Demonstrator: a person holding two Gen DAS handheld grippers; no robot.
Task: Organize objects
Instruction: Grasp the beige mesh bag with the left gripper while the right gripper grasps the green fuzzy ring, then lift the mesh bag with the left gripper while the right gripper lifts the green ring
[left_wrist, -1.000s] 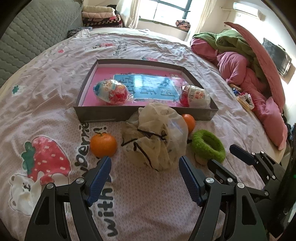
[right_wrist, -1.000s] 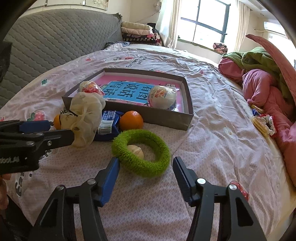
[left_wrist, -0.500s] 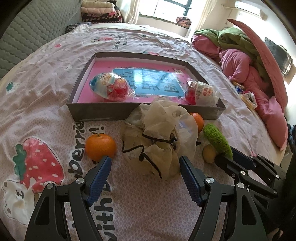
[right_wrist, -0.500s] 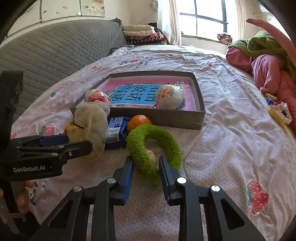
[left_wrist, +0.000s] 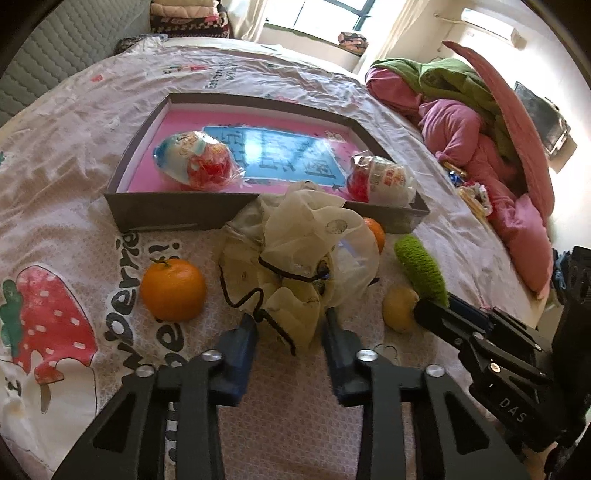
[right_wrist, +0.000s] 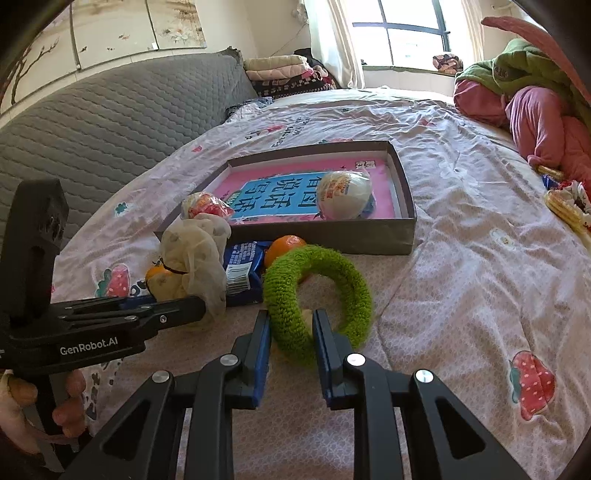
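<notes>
Two grippers closing w/ a thing between each, prob. to lift both into box (left_wrist: 177, 218): L gripper (left_wrist: 290, 325) pinches mesh bag (left_wrist: 295, 254) just in front of box; R gripper (right_wrist: 290, 332) pinches green ring (right_wrist: 317, 291), beside bag. Orange (left_wrist: 173, 288) loose, front-left of box.

My two wrist views look steeply down, close over the bed (left_wrist: 74, 122), both facing the grey box (right_wrist: 332, 240).
</notes>
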